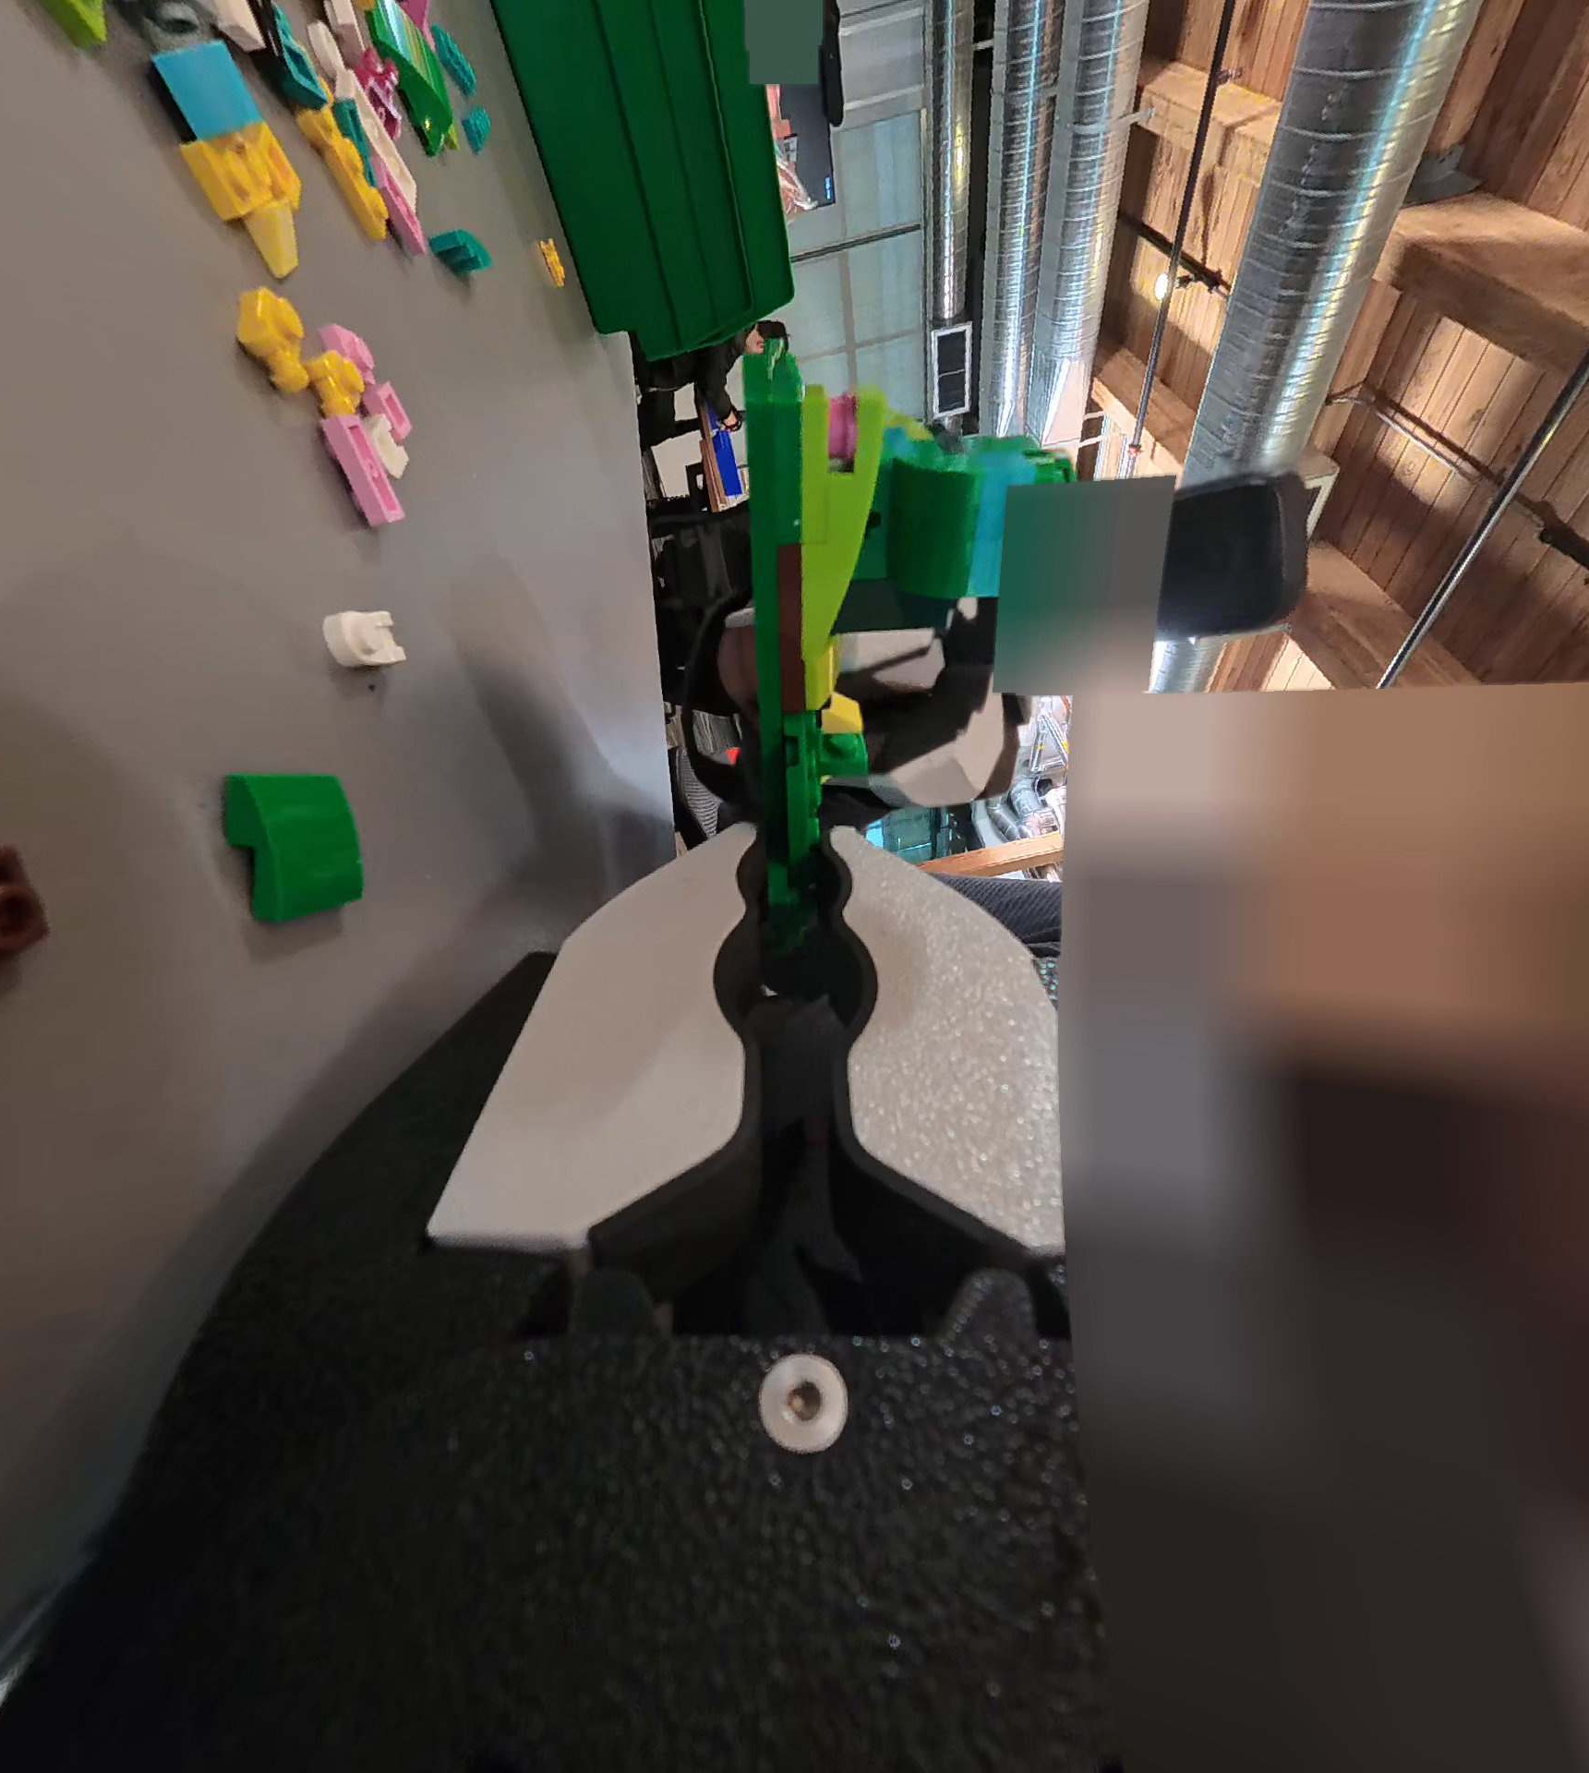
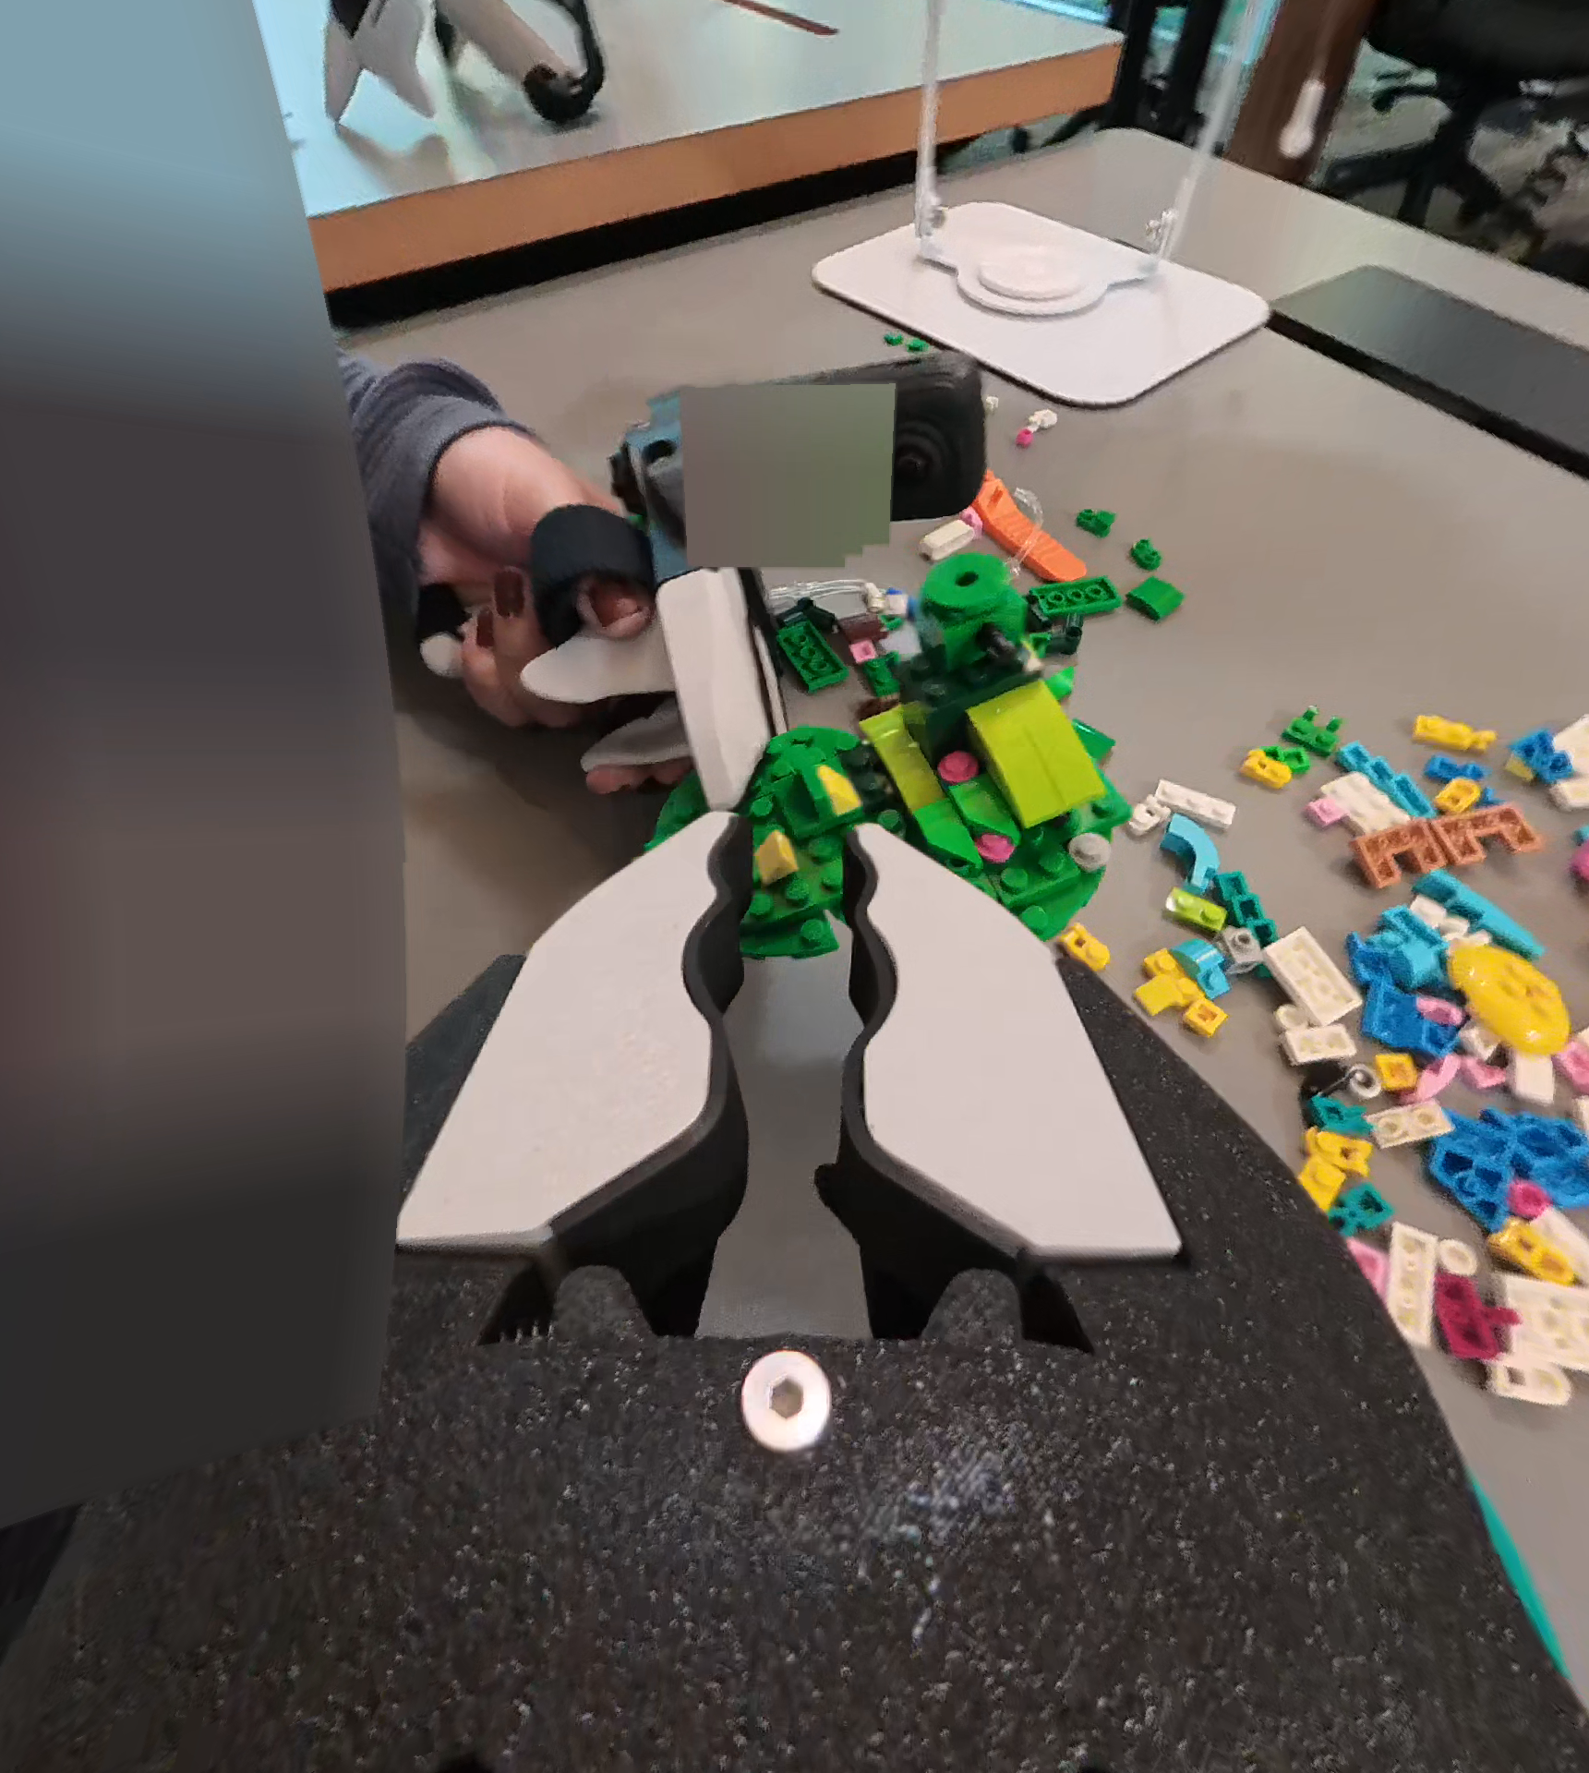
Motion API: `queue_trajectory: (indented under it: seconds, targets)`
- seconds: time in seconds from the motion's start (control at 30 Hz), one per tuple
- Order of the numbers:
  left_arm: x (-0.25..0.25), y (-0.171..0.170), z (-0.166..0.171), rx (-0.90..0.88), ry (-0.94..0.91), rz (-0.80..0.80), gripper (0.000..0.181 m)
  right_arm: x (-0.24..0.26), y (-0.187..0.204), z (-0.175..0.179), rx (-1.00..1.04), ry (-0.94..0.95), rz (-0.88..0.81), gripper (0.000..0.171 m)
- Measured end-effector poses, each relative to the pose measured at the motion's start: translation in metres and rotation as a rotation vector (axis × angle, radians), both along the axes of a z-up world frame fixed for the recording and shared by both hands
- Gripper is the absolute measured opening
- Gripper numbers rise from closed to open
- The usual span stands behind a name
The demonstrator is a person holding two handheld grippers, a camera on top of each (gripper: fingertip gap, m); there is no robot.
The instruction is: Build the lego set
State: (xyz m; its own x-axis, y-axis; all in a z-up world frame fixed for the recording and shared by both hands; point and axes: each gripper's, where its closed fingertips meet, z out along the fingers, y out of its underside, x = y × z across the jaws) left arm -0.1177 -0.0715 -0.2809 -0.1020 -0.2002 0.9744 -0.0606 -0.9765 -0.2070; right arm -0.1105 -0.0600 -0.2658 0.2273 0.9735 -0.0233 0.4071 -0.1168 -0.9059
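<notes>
left gripper [image 1: 795,868] jaws are clamping the green lego build's [image 2: 924,815] base edge, lifting it off the grey table [image 2: 1347,576] | right gripper [image 2: 790,863] jaws are hanging apart, empty, near the build | loose bricks [image 2: 1490,1055] are lying scattered beside it

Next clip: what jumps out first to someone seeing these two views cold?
The half-built green lego model, mid-table, clamped at its left edge by the left gripper. The right gripper hovers open at its near edge. A bright scatter of loose bricks covers the grey table to the right.
</notes>
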Motion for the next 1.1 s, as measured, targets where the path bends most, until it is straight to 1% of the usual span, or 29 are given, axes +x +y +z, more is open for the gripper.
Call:
queue_trajectory:
  seconds: [0.13, 0.23, 0.33, 0.47, 0.53, 0.63, 0.87, 0.97, 1.1]
  targets:
    - [0.001, -0.002, -0.002, 0.014, 0.02, -0.008, 0.008, 0.003, -0.006, -0.007, 0.144, -0.128, 0.055, 0.014]
    - [0.002, -0.002, -0.004, 0.031, 0.038, -0.003, 0.008, 0.0, -0.011, -0.011, 0.216, -0.197, 0.083, 0.012]
    - [0.003, -0.004, -0.005, 0.034, 0.042, -0.015, 0.008, 0.001, -0.008, -0.016, 0.297, -0.274, 0.087, 0.011]
    - [0.004, -0.008, -0.006, 0.049, 0.056, -0.042, 0.008, 0.001, -0.012, -0.018, 0.292, -0.301, 0.134, 0.004]
    - [0.004, -0.008, -0.006, 0.051, 0.059, -0.044, 0.009, 0.001, -0.012, -0.018, 0.284, -0.31, 0.146, 0.004]
    - [0.005, -0.009, -0.008, 0.058, 0.069, -0.049, 0.008, 0.002, -0.012, -0.015, 0.264, -0.297, 0.151, 0.003]
    - [0.007, -0.014, -0.012, 0.093, 0.109, -0.07, 0.008, -0.001, -0.01, 0.009, 0.182, -0.12, 0.117, 0.003]
    - [0.007, -0.014, -0.013, 0.096, 0.112, -0.07, 0.008, -0.002, -0.004, 0.005, 0.181, -0.128, 0.07, 0.003]
    - [0.008, -0.015, -0.013, 0.102, 0.118, -0.073, 0.009, -0.007, -0.006, 0.0, 0.155, -0.119, 0.067, 0.003]
